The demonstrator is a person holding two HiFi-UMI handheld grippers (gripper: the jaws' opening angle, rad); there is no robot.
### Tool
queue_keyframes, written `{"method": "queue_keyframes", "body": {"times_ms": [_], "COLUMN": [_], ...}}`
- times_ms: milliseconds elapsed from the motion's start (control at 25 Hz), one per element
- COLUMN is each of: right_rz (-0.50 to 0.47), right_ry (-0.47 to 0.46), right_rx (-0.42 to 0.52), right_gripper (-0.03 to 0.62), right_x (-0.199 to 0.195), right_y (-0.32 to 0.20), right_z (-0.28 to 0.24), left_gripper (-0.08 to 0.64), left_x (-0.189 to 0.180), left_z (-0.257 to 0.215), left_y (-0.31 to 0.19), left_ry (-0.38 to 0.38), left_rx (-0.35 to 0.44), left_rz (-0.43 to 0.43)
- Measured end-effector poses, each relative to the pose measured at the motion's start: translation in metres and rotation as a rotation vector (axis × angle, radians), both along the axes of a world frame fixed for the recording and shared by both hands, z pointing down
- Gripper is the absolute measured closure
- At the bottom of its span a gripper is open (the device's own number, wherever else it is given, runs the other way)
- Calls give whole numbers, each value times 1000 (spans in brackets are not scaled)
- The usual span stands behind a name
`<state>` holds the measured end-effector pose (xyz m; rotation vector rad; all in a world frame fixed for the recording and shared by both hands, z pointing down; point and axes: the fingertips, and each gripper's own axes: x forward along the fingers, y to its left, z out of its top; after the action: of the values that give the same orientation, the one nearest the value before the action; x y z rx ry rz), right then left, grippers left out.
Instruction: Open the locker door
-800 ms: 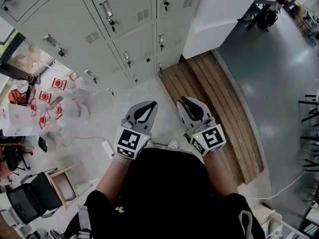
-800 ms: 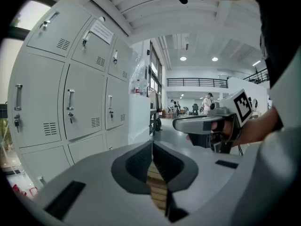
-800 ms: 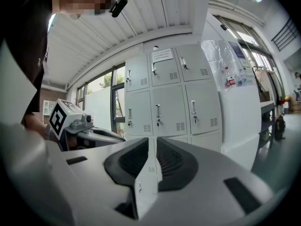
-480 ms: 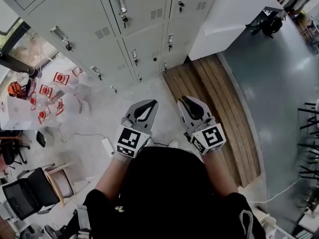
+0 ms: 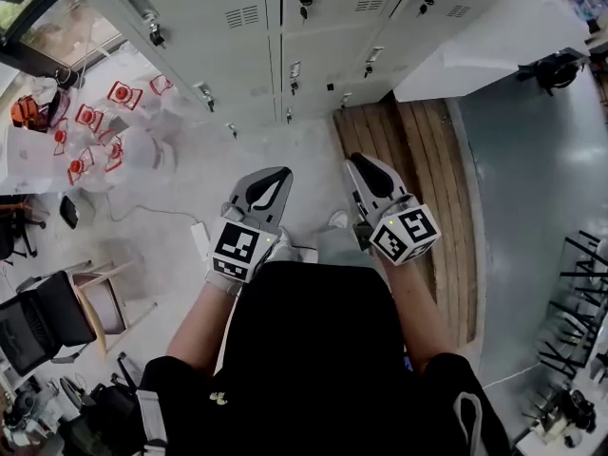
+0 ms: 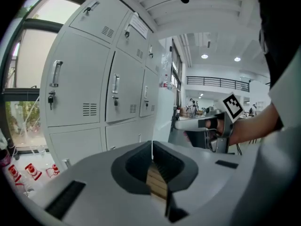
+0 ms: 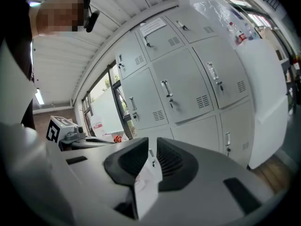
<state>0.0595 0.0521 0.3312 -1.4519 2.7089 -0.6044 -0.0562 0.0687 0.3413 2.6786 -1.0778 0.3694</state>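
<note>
A bank of pale grey lockers (image 5: 323,60) runs along the top of the head view, each door with a small metal handle (image 5: 295,70) and a lock. Both grippers are held side by side in front of the person's body, well short of the lockers. My left gripper (image 5: 269,183) has its jaws together and holds nothing. My right gripper (image 5: 364,174) shows a thin slit between its jaws, also with nothing in it. The left gripper view looks at locker doors (image 6: 77,88) to the left; the right gripper view faces doors (image 7: 183,93) with upright handles (image 7: 165,88).
A wooden slatted platform (image 5: 427,179) lies on the floor right of the lockers, under a white block (image 5: 494,36). Red and white items (image 5: 95,126) litter the floor at left. A chair with a laptop (image 5: 57,316) and a cable with a power strip (image 5: 201,240) sit nearby.
The head view has swung, so the lockers now run across the top instead of slanting from the left. Both grippers stay in front of the body, slightly higher in the frame.
</note>
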Motion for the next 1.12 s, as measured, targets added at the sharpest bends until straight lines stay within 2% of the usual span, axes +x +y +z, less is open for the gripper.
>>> {"method": "queue_keyframes", "body": {"times_ms": [240, 440, 640, 840, 1000, 1120], "right_rz": [-89, -233, -314, -285, -242, -205], "right_ry": [-42, -87, -133, -218, -286, -317], "right_rx": [-91, -185, -309, -441, -520, -561], "right_gripper": [524, 523, 523, 523, 523, 499], "right_x": [7, 9, 10, 3, -13, -24], "right_y": [-69, -120, -158, -189, -213, -226], "right_z": [45, 82, 130, 182, 221, 252], "left_gripper": [535, 535, 535, 535, 535, 535], "left_x": [-5, 5, 8, 2, -9, -22], "left_z": [25, 38, 59, 93, 119, 144], "left_y": [-38, -68, -90, -103, -115, -113], "left_ry": [-45, -73, -71, -79, -54, -30], "left_rx": [-46, -106, -138, -160, -169, -196], "left_rz": [-123, -290, -433, -477, -497, -515]}}
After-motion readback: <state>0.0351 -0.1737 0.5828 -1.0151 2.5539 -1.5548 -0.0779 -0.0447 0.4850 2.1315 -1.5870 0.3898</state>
